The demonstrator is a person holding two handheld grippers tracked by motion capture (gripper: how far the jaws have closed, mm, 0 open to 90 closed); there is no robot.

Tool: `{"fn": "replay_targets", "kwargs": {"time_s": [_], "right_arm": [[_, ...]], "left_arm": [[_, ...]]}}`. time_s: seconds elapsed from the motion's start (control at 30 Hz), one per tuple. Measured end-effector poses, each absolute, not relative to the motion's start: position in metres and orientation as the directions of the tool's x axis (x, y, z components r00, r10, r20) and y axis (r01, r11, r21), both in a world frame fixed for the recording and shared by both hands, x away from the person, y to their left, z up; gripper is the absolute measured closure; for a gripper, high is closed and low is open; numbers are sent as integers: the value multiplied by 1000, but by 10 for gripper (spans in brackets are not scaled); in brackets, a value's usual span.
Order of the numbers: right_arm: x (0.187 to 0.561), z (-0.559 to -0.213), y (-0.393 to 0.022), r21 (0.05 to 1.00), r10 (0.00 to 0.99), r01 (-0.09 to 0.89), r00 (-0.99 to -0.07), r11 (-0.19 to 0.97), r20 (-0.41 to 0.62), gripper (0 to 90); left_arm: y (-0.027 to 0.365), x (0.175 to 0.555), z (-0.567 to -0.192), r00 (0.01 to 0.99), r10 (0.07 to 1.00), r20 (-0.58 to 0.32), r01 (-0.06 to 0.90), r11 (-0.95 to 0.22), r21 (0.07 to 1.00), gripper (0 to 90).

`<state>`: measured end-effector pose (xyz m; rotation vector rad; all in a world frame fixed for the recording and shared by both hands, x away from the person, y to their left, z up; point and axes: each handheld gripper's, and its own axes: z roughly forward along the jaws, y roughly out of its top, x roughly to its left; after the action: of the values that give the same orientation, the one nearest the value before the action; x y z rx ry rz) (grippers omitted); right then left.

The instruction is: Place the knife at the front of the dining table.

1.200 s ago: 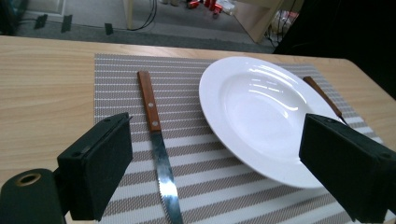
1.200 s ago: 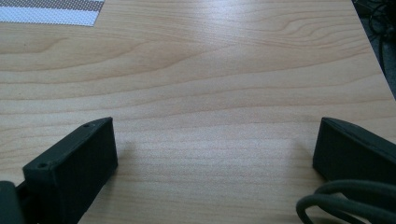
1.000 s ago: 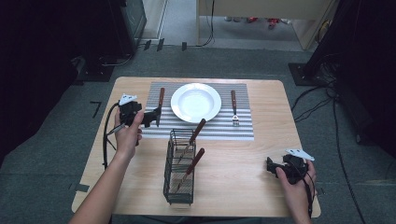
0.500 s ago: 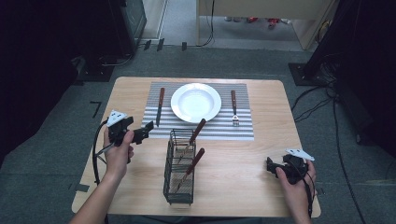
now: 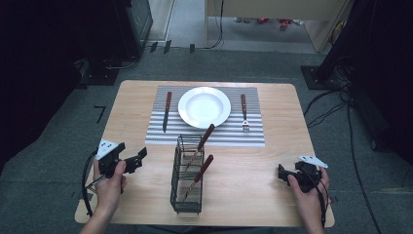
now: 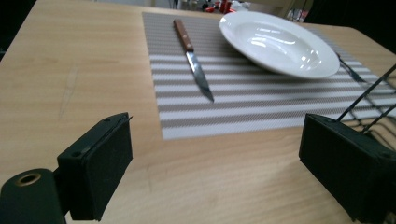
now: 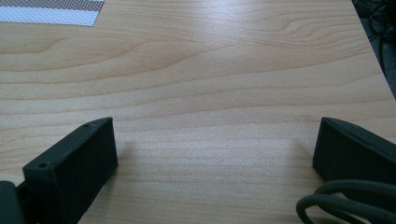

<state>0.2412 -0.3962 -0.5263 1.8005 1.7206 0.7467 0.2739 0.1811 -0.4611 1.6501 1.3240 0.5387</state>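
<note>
Left gripper [image 5: 139,158] sits low over the near-left part of the table [image 5: 287,122], jaws spread wide with nothing between them, pointing across toward the mat [image 5: 253,136]. The hand [image 5: 109,183] behind it grips the body, with the cable looping off the table edge. Through the left gripper view, bare wood lies between the two black jaws, and past them the knife [image 6: 192,60] lies flat on the mat's left side, wooden handle away, blade tip toward the camera. In the high view that knife [image 5: 166,111] lies just left of the plate [image 5: 204,107], not touching it, well apart from the left gripper.

The white plate sits on the mat's middle, and a fork [image 5: 244,112] lies to its right, tines toward the person. In front of the mat stands a black wire caddy [image 5: 187,178], between the two grippers, with two wooden-handled utensils leaning in it, handles up and tilted right; what their lower ends are cannot be told.

Over on the near-right, the right gripper [image 5: 281,174] rests by the table's corner, held in the person's right hand [image 5: 307,195]. In the right gripper view its jaws stand wide apart over plain wood, holding nothing, with a corner of the mat [image 7: 51,11] at the top left.
</note>
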Motion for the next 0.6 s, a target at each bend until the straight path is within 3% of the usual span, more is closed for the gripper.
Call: {"fn": "replay_targets", "kwargs": {"time_s": [0.23,0.3,0.6], "right_arm": [[241,-526,-396,710,999,703,34,-43,28,0],[241,-526,-396,710,999,703,34,-44,28,0],[241,-526,-396,710,999,703,34,-44,28,0]], "left_arm": [[203,261,-487,260,952,-161,554,-10,833,98],[207,258,-493,225,969,-103,563,-43,825,98],[212,265,-517,178,984,-20,643,-101,759,101]]}}
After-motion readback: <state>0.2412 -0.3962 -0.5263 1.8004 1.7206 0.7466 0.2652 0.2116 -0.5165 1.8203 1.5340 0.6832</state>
